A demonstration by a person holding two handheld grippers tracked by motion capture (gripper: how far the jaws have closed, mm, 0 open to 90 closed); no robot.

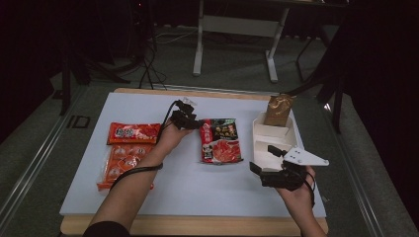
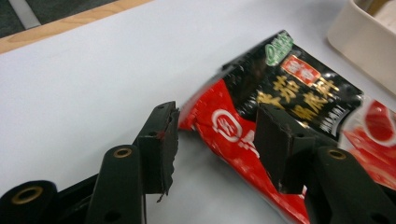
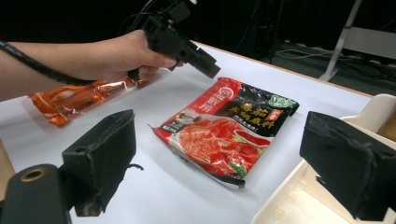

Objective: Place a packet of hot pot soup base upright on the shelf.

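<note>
At mid-table the black-and-red sauce packet (image 1: 221,141) is lying flat on the white board (image 1: 197,192), just left of the cream tray (image 1: 262,148). Left gripper (image 1: 193,122) is sitting at the packet's top-left corner, jaws parted, pads not pressing it, so nothing is gripped. Right gripper (image 1: 261,163) is hovering by the tray's near edge, jaws wide apart and empty. Brown pouch (image 1: 277,109) is already standing in the tray's far end. Two orange packets (image 1: 129,148) are waiting at far left. Judging by this: one item is trayed, three are left, and the sauce packet is looking like the next pick.
</note>
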